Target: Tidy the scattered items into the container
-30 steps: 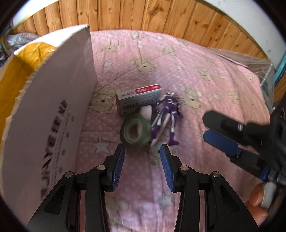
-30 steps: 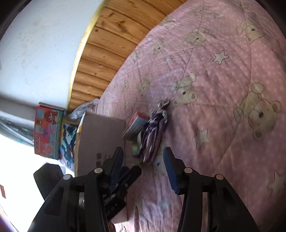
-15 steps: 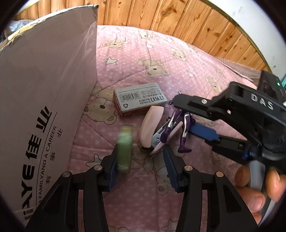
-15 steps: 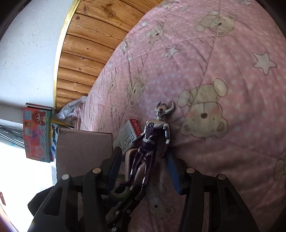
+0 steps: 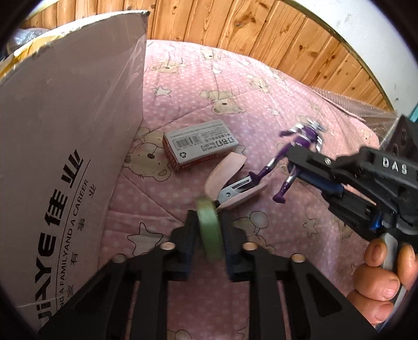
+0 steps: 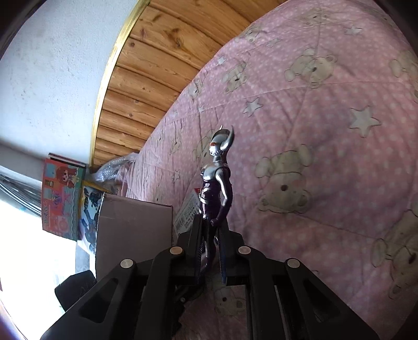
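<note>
My left gripper points down at the pink quilt, its jaws closing on an upright green tape roll whose flat sides the pads press. Just beyond the roll lie a pink stapler and a grey-and-red staple box. At the right, my right gripper is shut on the legs of a purple-and-silver toy figure, held clear of the quilt. In the right wrist view the figure stands up out of the shut gripper. A tall cardboard box stands at the left.
The pink bear-print quilt runs back to a wood-panelled wall. Bubble wrap lies along the far right edge. A hand grips the right tool. Picture books lean behind the cardboard box.
The left jaws have shut on the tape roll, now upright between them. The right gripper has shut on the toy figure and carried it up and right, away from the stapler.
</note>
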A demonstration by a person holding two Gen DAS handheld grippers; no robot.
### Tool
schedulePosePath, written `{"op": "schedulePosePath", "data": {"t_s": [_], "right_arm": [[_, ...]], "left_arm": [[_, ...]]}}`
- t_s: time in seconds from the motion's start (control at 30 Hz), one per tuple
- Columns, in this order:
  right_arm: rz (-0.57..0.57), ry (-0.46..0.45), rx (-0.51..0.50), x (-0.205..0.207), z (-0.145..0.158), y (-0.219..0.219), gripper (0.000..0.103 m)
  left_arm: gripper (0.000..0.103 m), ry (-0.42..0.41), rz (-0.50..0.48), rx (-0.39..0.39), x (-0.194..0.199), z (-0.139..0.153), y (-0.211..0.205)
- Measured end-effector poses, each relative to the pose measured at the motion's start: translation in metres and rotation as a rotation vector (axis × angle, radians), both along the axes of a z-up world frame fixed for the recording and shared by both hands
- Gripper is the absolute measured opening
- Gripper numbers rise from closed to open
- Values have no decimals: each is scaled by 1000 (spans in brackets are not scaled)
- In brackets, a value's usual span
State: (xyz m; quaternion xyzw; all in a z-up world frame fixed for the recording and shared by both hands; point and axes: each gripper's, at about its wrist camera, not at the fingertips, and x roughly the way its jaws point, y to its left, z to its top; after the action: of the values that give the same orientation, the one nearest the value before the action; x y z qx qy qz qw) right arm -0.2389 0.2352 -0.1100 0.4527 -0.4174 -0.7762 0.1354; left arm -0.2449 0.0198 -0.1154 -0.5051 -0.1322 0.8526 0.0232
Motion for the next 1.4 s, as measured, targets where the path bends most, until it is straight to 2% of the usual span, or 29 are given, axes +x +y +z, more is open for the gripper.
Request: {"op": "schedulePosePath", "data": {"t_s": [0.03, 0.1, 0.27, 0.73, 1.1, 1.4], "right_arm": [[-12, -5, -3, 4, -1, 3, 12], [-22, -10, -13, 9, -3, 7, 11], [-38, -11, -16, 20, -5, 13, 11], [-63, 0, 12, 63, 7, 28, 11], [-61, -16, 38, 106, 10, 27, 11], [-43, 6, 64, 136, 28, 15, 11]], "left_arm": [[16, -3, 1, 2, 1, 0, 0], [9, -8, 3, -7, 2, 0, 1], [9, 0, 5, -30, 8, 4, 4], [9, -2, -6, -17, 52, 19, 5], [9, 53, -37, -10, 84, 48, 14], [9, 92, -54, -1, 116, 66, 15]]}}
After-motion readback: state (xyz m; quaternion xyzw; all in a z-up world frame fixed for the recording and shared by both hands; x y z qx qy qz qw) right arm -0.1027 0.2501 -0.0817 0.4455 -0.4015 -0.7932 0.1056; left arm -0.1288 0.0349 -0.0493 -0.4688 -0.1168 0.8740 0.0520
